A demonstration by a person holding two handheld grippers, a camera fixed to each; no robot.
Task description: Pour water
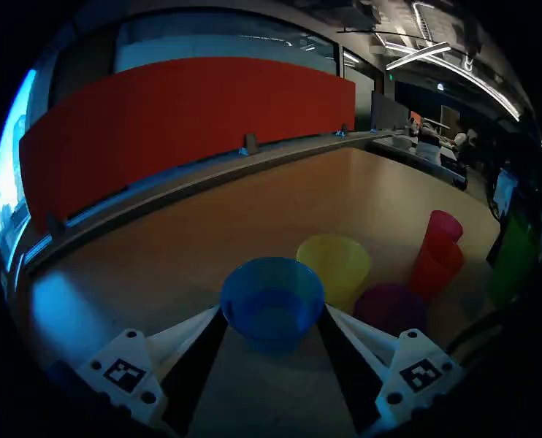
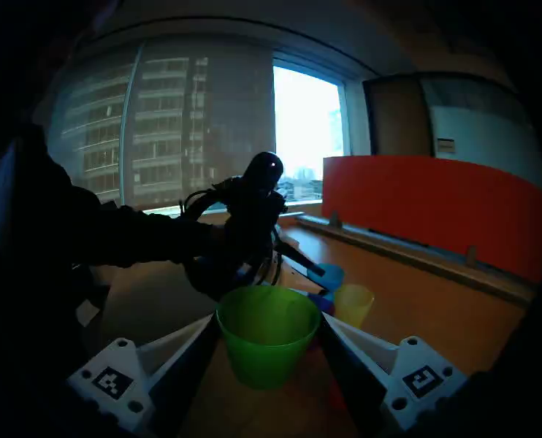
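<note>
In the left gripper view my left gripper is shut on a blue cup, which it holds upright above the wooden table. Just past it stand a yellow cup, a purple cup and a stack of red and orange cups. In the right gripper view my right gripper is shut on a green cup, also upright. Beyond it a dark-sleeved arm holds the left gripper with the blue cup over the yellow cup. Whether either held cup contains water is unclear.
A red partition runs along the table's far edge, also seen at the right of the right gripper view. Large windows lie behind the person. The green cup shows at the right rim of the left gripper view.
</note>
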